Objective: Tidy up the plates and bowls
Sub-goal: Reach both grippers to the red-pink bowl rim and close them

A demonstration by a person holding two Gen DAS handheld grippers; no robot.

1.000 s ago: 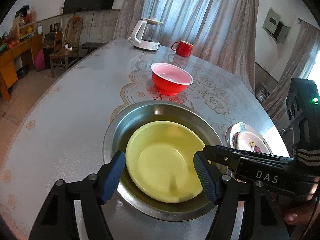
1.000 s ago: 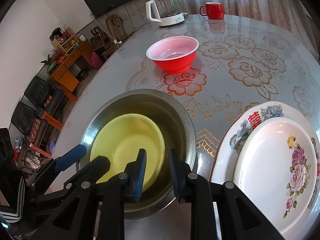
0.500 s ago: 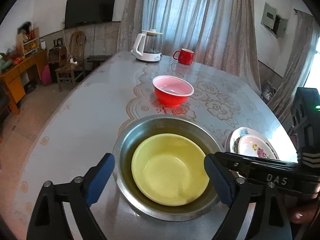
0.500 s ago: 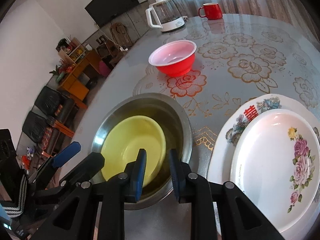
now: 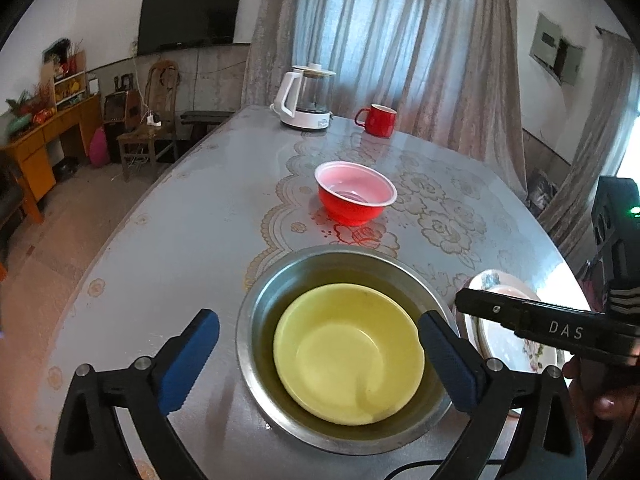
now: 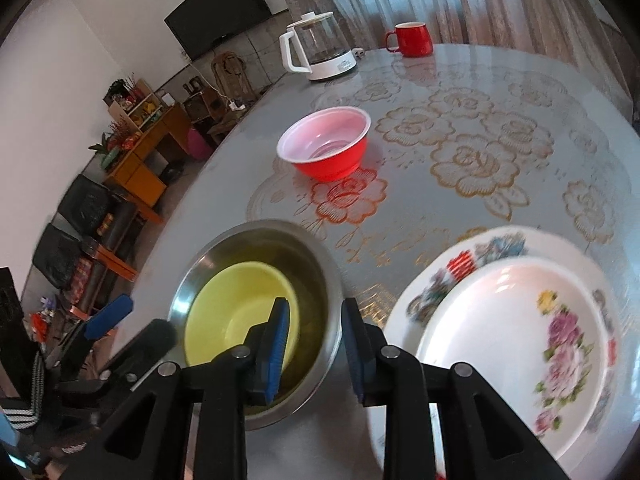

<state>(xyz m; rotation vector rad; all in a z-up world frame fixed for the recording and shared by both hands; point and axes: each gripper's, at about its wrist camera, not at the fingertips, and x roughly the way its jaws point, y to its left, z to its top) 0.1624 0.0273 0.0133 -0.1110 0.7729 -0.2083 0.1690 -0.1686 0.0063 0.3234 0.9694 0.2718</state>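
L wrist view: my left gripper [image 5: 318, 354] stood wide open, jaws just having spread apart, gripping nothing. The yellow bowl [image 5: 349, 354] sat nested in the steel basin [image 5: 256, 300], both near me and lying between the spread pads w/o contact. So that nesting looked done, I judged. The red bowl [image 5: 355, 199] stood alone farther off on the table [image 5: 192, 240], well apart from the basin; prob the piece left to stack. At far end: a white kettle [image 5: 306, 96] and red mug [image 5: 376, 120], not in the way. My right gripper [image 5: 520, 312] reached in from the right, over the plates' near edge.

R wrist view: right gripper [image 6: 314, 344] was slightly open, jaws having parted a bit more just then, nothing between them; the basin's rim showed in the gap below, not pinched. The small floral plate [image 6: 520, 344] lay stacked on the big floral plate [image 6: 460, 256], just right of the basin, so plates looked sorted too. Red bowl [image 6: 326, 146] was far centre w/ a clear path to it. Left gripper showed at near left. Some blur on the plates.
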